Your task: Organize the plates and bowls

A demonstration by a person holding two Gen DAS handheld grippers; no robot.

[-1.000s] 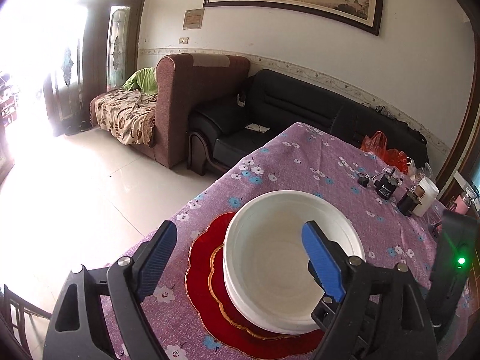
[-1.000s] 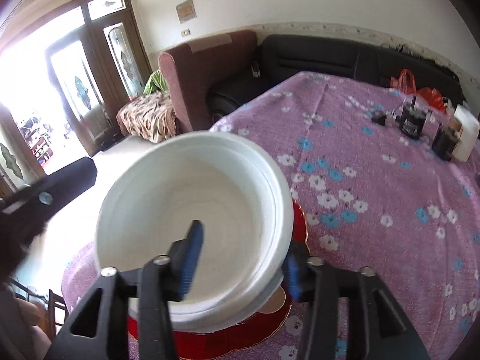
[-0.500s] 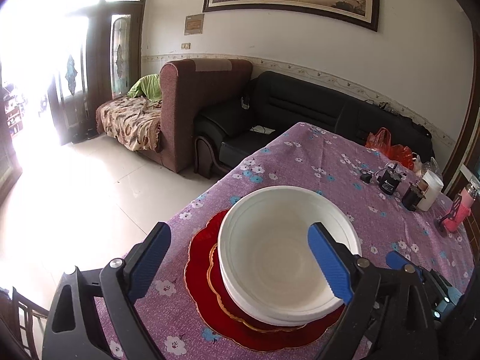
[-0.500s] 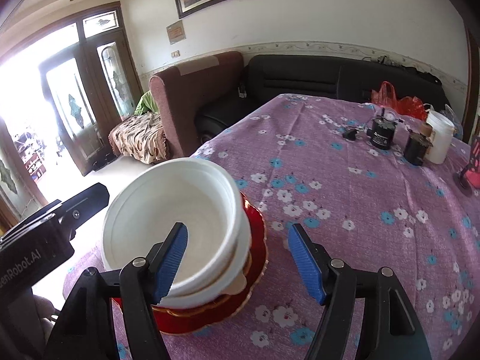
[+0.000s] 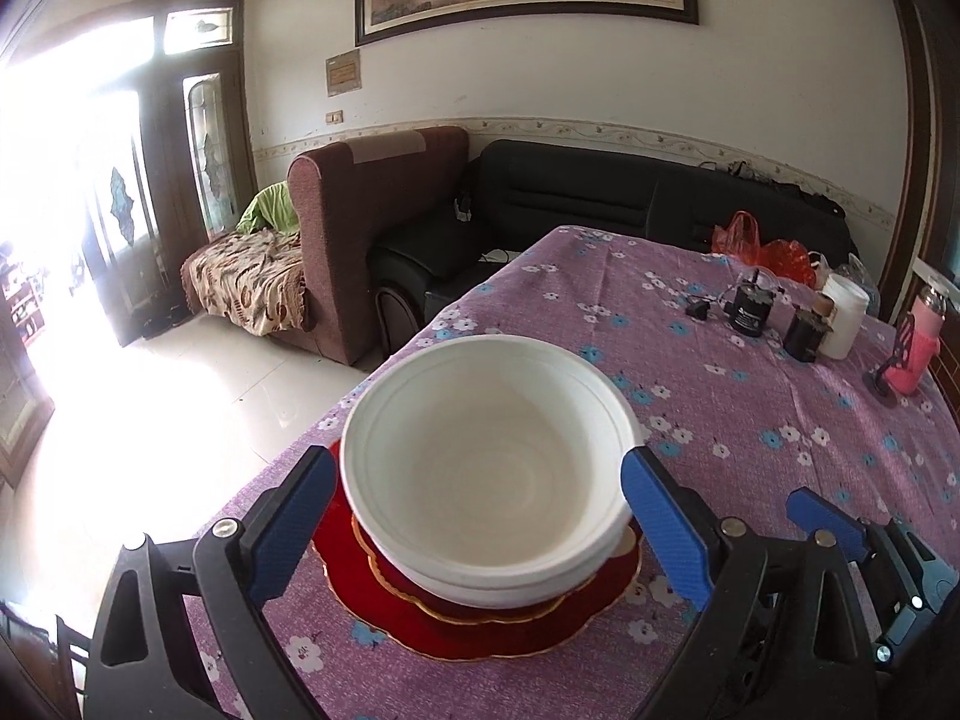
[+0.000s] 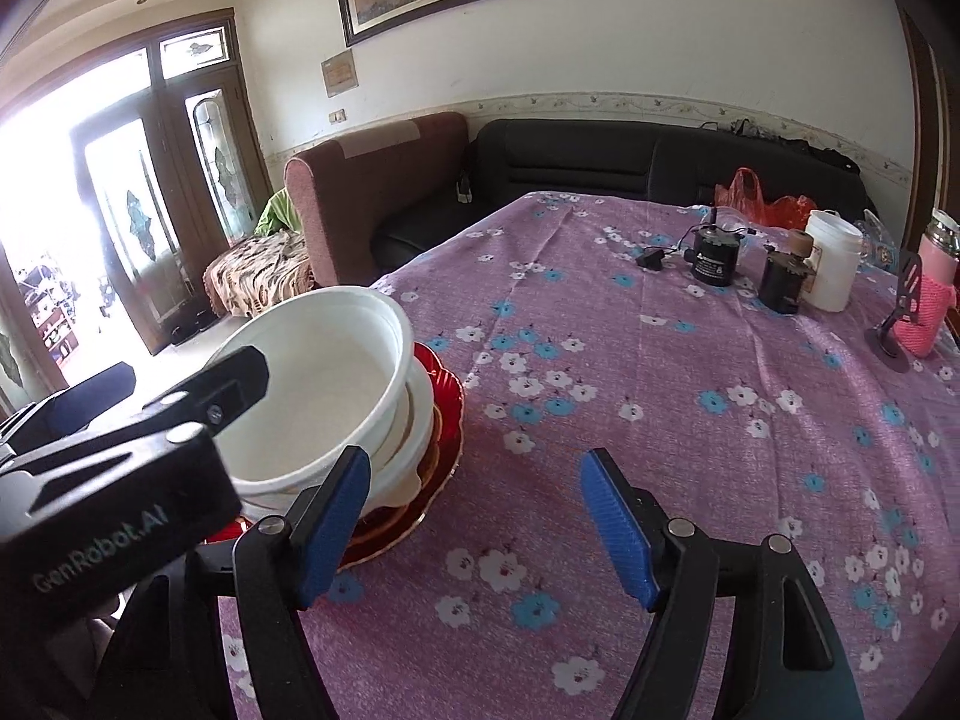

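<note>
White bowls [image 5: 486, 468] sit nested in a stack on red gold-rimmed plates [image 5: 480, 630] near the table's left front corner. The stack also shows in the right wrist view [image 6: 324, 396], on the red plates [image 6: 441, 420]. My left gripper [image 5: 474, 522] is open, its blue pads on either side of the bowl stack without touching it. My right gripper [image 6: 474, 516] is open and empty, to the right of the stack over the tablecloth. The left gripper's body [image 6: 120, 480] hides part of the stack in the right wrist view.
The table [image 6: 660, 360] has a purple flowered cloth. At its far right stand black jars [image 6: 714, 258], a white container [image 6: 831, 261], a pink bottle [image 6: 927, 312] and a red bag [image 6: 762, 204]. Sofas stand beyond the far edge.
My right gripper let go of the white bowl onto the stack, opened and drew back to the right. My left gripper stayed open and rose a little.
</note>
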